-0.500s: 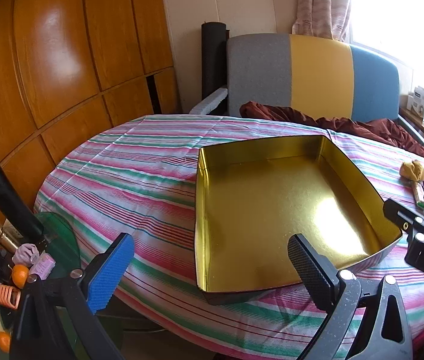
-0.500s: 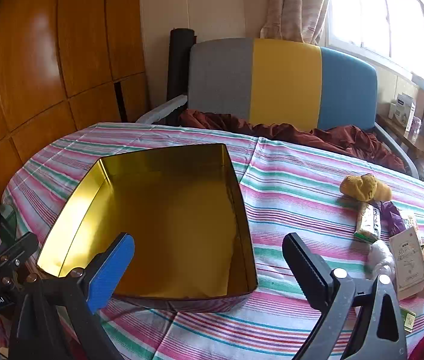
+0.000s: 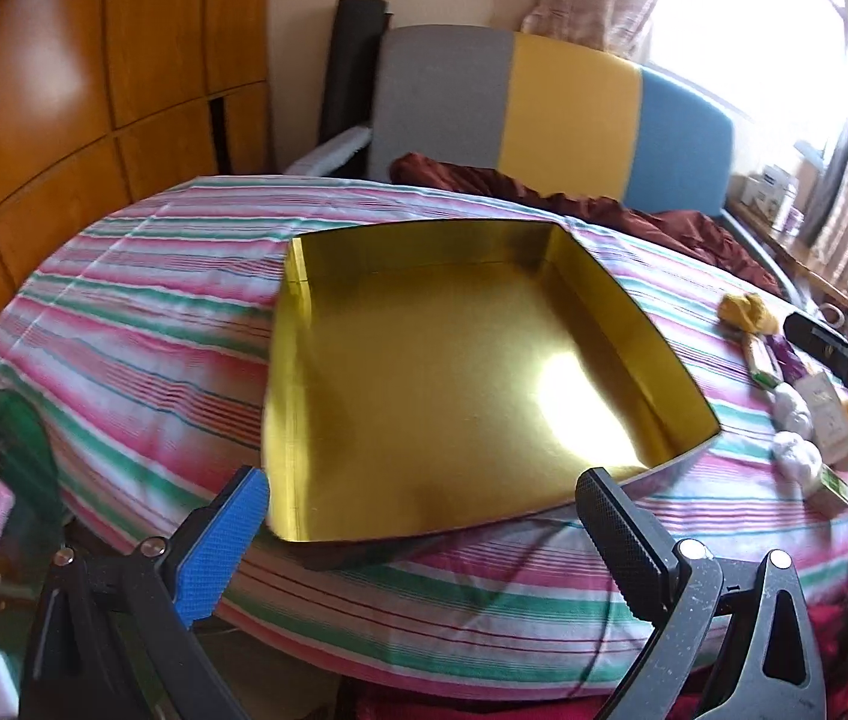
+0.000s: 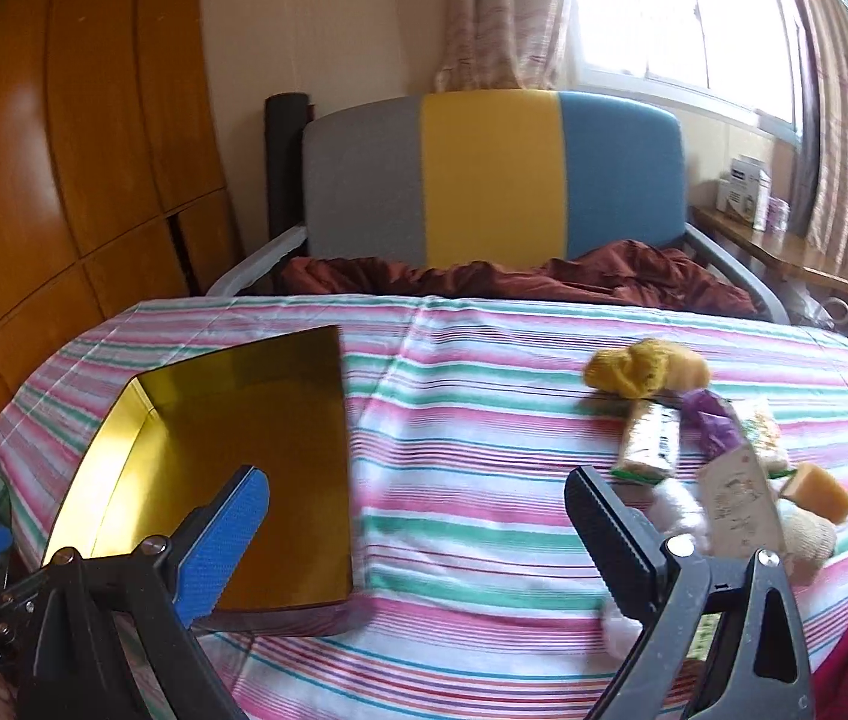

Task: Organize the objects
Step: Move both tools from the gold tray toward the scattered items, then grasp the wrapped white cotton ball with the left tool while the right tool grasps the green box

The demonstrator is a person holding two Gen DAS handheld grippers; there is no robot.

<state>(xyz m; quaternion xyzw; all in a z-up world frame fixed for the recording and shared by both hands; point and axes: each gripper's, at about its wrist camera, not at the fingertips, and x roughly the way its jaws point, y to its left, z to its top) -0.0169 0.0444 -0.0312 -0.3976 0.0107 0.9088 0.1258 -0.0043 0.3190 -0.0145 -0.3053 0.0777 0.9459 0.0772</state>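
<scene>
Both the left gripper (image 3: 424,516) and right gripper (image 4: 417,510) gaped empty; gathering hadn't begun. Next, the right should reach toward two o'clock for the yellow knitted bundle (image 4: 643,369), then the shallow gold metal tray (image 3: 454,372).

Counter (image 4: 484,516): carries a cloth-covered top.
Open tray (image 3: 454,372): lies flat on the counter, left of centre, nothing in it.
Cluster of small items (image 4: 724,468): lies on the counter well to the right of the tray; a soft bundle (image 4: 643,369) at its far end, a wrapped bar (image 4: 649,438) just before that, a card (image 4: 739,501) and what may be stuffed toys nearer, touching one another.
Chair (image 4: 484,180): stands behind the counter; a crumpled cloth (image 4: 514,279) lies on its seat.
Side shelf (image 4: 784,252): right of the chair, boxes on it.
Panelled wall (image 4: 63,180): left of the counter.
</scene>
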